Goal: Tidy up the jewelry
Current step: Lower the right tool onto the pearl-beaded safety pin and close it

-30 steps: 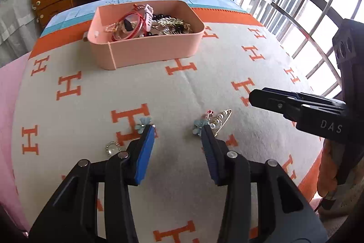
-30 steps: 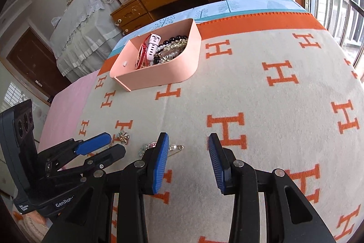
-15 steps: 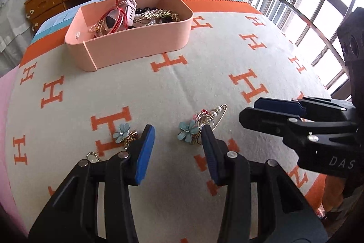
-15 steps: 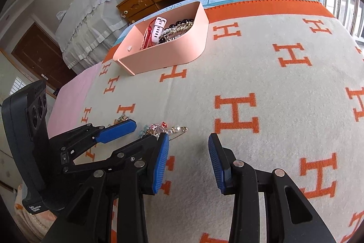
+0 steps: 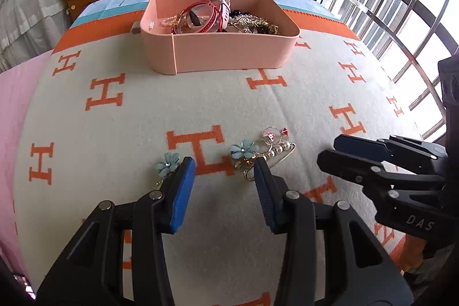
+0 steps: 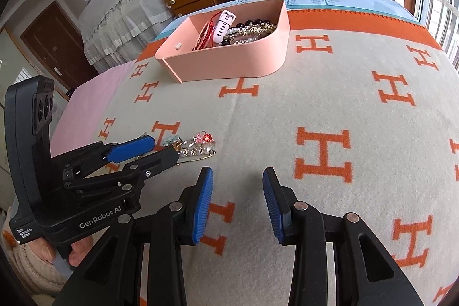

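The left gripper (image 5: 224,167) hangs low over the blanket (image 5: 114,151) with its jaws apart and nothing between them, and the loose jewelry lies right at its tips: a brooch (image 5: 262,152), a pearl-strung safety pin with a blue flower and small charms, sits just ahead of and touching the line of the right jaw's tip, while a flower earring (image 5: 167,162) lies just outside the left jaw's tip, partly hidden behind it. The gap between the jaws holds only bare blanket. The right gripper (image 6: 238,177) has its jaws apart too and empty; from its own camera the brooch (image 6: 198,146) lies ahead and to the left of its left jaw, near but not within the opening, and the left gripper's tips are just beside the piece. Far ahead of both pairs of jaws stands the pink tray (image 5: 229,55), already holding bangles, a watch, beads and a chain. The step in hand looks to be the approach for a pick, with one of the two loose pieces as target, most likely the brooch. The next move probably calls for shifting the left gripper a little to its right so the brooch sits centred in the opening, lowering until the tips press the blanket, then closing on the pin's body rather than a dangling charm. The soft blanket may give way, and the thin wire could slip out.
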Tool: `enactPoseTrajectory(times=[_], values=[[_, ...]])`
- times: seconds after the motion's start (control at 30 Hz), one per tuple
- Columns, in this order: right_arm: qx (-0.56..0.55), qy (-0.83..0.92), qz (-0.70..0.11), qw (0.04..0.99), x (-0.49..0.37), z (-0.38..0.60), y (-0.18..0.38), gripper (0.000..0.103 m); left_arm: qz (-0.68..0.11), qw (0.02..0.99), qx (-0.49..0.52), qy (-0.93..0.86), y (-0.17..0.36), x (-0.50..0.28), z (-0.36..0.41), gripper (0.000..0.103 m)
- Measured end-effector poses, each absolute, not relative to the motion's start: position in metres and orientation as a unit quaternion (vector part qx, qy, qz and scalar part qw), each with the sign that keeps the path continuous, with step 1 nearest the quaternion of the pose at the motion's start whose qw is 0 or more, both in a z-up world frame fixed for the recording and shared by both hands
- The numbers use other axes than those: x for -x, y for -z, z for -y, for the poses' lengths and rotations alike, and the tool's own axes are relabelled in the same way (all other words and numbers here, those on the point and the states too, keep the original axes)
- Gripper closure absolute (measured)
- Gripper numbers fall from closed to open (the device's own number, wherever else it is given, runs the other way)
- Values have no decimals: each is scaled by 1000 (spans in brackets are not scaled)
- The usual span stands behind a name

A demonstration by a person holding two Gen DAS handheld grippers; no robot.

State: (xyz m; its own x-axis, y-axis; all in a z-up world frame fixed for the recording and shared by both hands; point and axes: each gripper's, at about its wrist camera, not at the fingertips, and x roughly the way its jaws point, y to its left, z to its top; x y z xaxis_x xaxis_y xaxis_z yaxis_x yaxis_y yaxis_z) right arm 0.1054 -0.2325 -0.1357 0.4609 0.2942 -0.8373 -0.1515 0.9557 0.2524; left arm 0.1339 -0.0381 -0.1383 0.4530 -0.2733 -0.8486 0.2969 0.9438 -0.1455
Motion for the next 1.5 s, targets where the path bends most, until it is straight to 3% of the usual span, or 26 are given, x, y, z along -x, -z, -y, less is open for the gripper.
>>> enactPoseTrajectory(times=[0.8,1.13,1.23,1.5], values=[[54,-295,-505,810,-121,165,144,67,-492,851,18,182,133,-118,3,65],[131,-290,-481,817,-122,146,147,80,-485,855,26,184,124,-118,-1,65],[177,-272,-466,823,-105,146,147,96,-481,856,21,189,121,-116,2,65],[117,-214,-467,850,-98,185,134,96,-475,855,-5,210,115,-113,24,65]])
